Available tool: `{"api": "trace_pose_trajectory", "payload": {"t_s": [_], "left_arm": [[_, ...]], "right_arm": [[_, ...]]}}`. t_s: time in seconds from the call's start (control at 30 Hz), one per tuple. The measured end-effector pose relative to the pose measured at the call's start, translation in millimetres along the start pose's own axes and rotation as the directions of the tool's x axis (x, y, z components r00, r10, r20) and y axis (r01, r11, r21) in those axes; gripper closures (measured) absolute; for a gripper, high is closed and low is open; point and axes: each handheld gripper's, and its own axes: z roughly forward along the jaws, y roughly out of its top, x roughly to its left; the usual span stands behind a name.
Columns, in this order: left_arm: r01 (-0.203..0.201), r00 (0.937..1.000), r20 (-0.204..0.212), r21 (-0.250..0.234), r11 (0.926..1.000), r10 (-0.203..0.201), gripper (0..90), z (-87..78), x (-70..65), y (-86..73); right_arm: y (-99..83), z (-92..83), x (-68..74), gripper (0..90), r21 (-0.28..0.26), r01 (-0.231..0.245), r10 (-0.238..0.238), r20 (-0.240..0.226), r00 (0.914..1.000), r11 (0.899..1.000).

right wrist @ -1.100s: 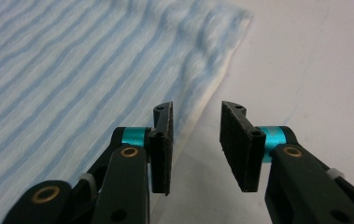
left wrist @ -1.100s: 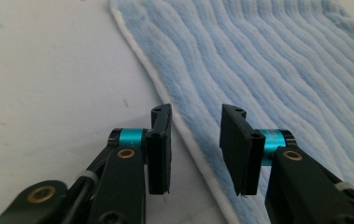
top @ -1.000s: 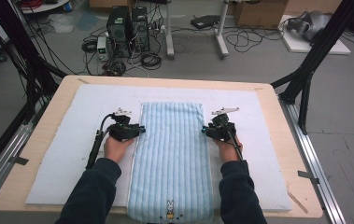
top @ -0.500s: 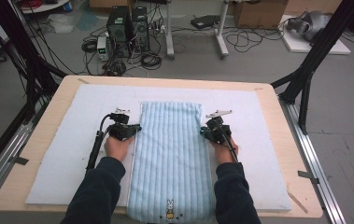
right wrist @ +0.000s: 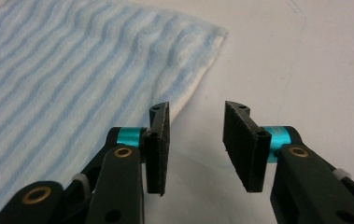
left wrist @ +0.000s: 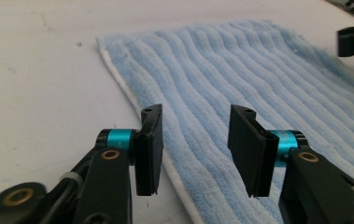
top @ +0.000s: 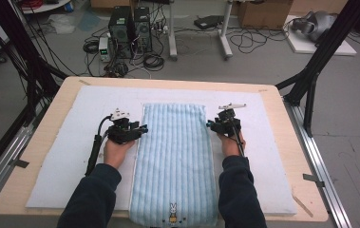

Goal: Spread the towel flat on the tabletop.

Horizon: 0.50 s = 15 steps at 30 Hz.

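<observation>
Lying flat, ribbed blue terry towel [top: 175, 156], white felt mat [top: 63, 161], wooden table [top: 14, 190]

Open mat on both sides
Only the flat towel [top: 175, 161] lies between bare white mat [top: 63, 161] margins.

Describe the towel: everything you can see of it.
The towel is light blue terry with ribbed lengthwise stripes and a white edge. It lies flat as a long strip on the white mat, its near end, with a small rabbit picture, hanging over the table edge. The left gripper and right gripper, both open, flank its long sides; neither grips it.
</observation>
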Motion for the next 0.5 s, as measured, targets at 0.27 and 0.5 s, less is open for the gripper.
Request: {"api": "trace_pose_trajectory", "payload": {"t_s": [0.27,0.5], "left_arm": [[0.006,0.9995,0.031,-0.001,1.0000,-0.006,52.9,-0.9,4.0,-1.5],[0.015,0.9990,0.042,-0.019,0.9997,-0.014,52.9,-3.3,4.5,0.1]], "right_arm": [[3.2,21.3,9.0,84.7,0.061,0.079,-0.080,0.016,0.9966,0.995],[9.7,12.1,5.1,69.2,-0.021,0.018,-0.018,-0.012,0.9998,1.000]]}}
